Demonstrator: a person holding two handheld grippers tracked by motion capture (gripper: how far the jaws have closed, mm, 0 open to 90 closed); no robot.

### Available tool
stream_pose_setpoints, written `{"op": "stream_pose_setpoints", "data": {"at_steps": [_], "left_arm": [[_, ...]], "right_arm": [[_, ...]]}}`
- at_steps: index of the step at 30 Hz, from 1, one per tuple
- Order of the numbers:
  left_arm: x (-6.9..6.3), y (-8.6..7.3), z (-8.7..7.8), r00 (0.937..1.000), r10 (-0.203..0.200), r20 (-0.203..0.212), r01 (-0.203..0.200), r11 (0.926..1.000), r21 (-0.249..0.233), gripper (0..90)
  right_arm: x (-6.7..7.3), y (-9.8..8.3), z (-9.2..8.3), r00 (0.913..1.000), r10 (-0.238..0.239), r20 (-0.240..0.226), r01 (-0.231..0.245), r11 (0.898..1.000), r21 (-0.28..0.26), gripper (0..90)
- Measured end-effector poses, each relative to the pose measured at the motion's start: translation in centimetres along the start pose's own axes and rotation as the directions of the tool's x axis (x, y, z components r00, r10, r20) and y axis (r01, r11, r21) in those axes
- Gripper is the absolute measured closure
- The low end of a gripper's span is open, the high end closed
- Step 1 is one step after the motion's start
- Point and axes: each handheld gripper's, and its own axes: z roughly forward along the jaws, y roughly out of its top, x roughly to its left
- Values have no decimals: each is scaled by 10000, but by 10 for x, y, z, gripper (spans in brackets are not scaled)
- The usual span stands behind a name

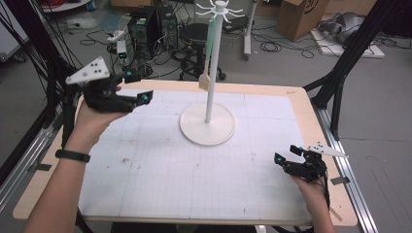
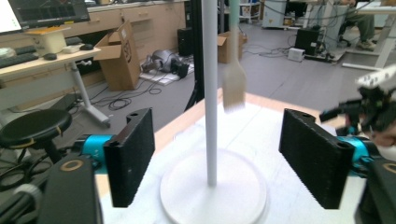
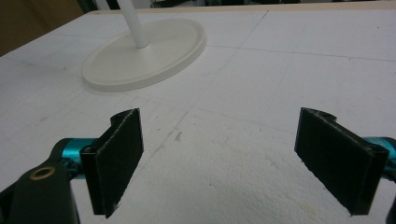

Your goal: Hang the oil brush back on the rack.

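A: Any writing to read here?
B: None legible. The brush (image 1: 204, 77) hangs from the stand (image 1: 210, 63) above the table (image 1: 301, 104).
A: And the grippers?
B: Left gripper (image 1: 138, 97) spread wide, holding nothing; right gripper (image 1: 286, 156) likewise, near the table's right edge.

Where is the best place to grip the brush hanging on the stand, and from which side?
Probably the brush's thin green handle just above the head, approached level from the left gripper's side. It hangs upright beside the pole, so pads can close across it.
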Motion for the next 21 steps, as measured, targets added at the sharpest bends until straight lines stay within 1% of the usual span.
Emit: {"op": "stream_pose_setpoints", "data": {"at_steps": [1,4,5,6,8,9,10,12,13,15,16,17,18,21], "left_arm": [[-2,-8,-4,9998,109,-137,-108,9998,144,266],[-9,-33,-17,9991,189,-371,-180,9995,245,256],[-12,-41,-21,9974,363,-628,-345,9990,301,259],[-14,-47,-23,9963,469,-724,-444,9984,361,256],[-17,-64,-31,9968,363,-713,-335,9986,399,258],[-18,-72,-35,9968,278,-753,-254,9991,334,257],[-18,-79,-38,9975,224,-673,-205,9994,290,256],[-19,-94,-44,9976,11,-696,6,9997,239,256],[-18,-102,-46,9977,-95,-670,112,9996,251,255],[-18,-116,-49,9974,-199,-695,231,9987,460,254],[-17,-123,-51,9973,-283,-673,318,9981,520,249],[-17,-128,-52,9969,-414,-671,452,9974,561,245],[-17,-134,-54,9966,-475,-677,513,9972,546,244],[-17,-149,-58,9948,-720,-714,756,9959,491,240]], "right_arm": [[0,0,0,10000,-13,-1,13,10000,29,146],[1,0,0,10000,8,-7,-8,10000,39,146],[1,-1,1,10000,-17,9,17,10000,47,146],[1,-1,2,10000,-21,-12,21,10000,91,146],[1,-1,2,10000,-25,-26,25,9999,155,146],[1,-1,3,10000,-94,-11,94,9999,128,146],[1,-1,2,10000,-97,-3,97,9998,150,146],[1,-1,2,10000,-87,-5,87,9999,146,146],[1,-1,2,9999,-104,24,104,9999,124,146],[2,-2,2,10000,-37,35,37,9998,181,146],[2,-2,2,9999,-127,35,127,9997,189,146],[3,-2,2,10000,-75,43,74,9997,222,146],[3,-2,2,9999,-161,31,161,9996,212,146],[3,-2,3,9998,-168,44,167,9995,267,146]]}}
